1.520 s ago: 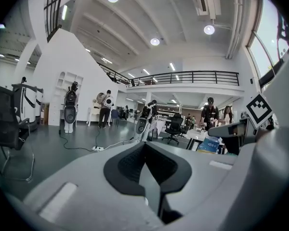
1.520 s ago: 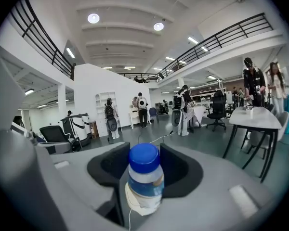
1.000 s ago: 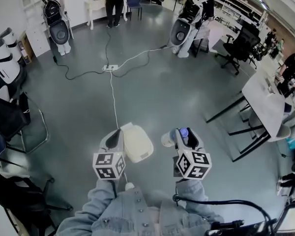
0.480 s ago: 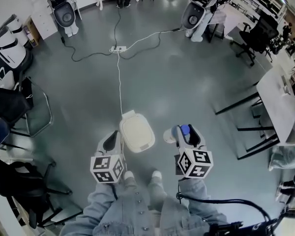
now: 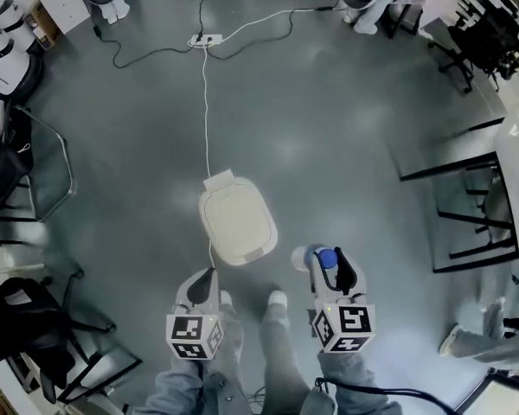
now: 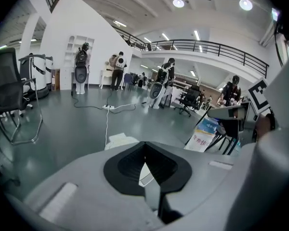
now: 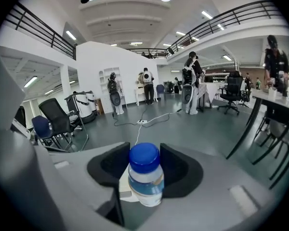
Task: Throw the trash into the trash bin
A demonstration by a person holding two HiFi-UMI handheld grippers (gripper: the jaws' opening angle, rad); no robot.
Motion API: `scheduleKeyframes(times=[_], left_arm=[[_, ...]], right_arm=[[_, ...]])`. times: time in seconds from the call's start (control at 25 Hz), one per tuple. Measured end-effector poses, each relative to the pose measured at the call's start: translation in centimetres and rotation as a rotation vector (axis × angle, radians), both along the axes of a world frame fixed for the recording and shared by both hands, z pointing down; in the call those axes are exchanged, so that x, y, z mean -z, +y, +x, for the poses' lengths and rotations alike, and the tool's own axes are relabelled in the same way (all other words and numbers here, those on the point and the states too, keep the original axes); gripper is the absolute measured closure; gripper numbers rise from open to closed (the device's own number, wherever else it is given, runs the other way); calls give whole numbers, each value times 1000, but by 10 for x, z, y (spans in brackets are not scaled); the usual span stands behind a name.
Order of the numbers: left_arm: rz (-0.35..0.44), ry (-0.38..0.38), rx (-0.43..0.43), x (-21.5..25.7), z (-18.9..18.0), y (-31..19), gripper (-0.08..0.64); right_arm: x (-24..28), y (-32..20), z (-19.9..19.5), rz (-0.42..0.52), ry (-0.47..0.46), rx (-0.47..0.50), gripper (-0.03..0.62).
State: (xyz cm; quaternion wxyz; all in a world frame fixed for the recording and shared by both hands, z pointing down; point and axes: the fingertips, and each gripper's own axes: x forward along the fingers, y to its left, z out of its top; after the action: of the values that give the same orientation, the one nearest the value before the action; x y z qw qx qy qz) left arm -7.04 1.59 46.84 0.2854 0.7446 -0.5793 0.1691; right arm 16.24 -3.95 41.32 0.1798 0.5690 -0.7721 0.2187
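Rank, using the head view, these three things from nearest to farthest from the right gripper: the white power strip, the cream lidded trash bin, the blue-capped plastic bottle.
1. Blue-capped plastic bottle, gripped between the right gripper's jaws.
2. Cream lidded trash bin, just ahead and to its left.
3. White power strip, far off near the picture's top.

We lower left claw (image 5: pixel 208 273) and right claw (image 5: pixel 329 258); trash bin (image 5: pixel 236 223) now ahead, no longer beside left claw.

Red Chinese print on a carton (image 6: pixel 201 139), not legible
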Motion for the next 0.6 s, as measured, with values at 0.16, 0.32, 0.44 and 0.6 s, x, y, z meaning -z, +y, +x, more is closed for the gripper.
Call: scheduleKeyframes(times=[0.16, 0.32, 0.44, 0.6], left_arm=[[-33, -6, -20, -73, 9, -7, 551], [-79, 0, -53, -115, 20, 0, 551], [-102, 14, -95, -137, 35, 0, 551], [-141, 8, -127, -165, 50, -3, 551]], right_arm=[[-68, 0, 10, -38, 9, -23, 393], [-104, 15, 18, -92, 14, -43, 393], [-115, 17, 25, -103, 21, -55, 393], [-124, 19, 34, -116, 22, -74, 393]])
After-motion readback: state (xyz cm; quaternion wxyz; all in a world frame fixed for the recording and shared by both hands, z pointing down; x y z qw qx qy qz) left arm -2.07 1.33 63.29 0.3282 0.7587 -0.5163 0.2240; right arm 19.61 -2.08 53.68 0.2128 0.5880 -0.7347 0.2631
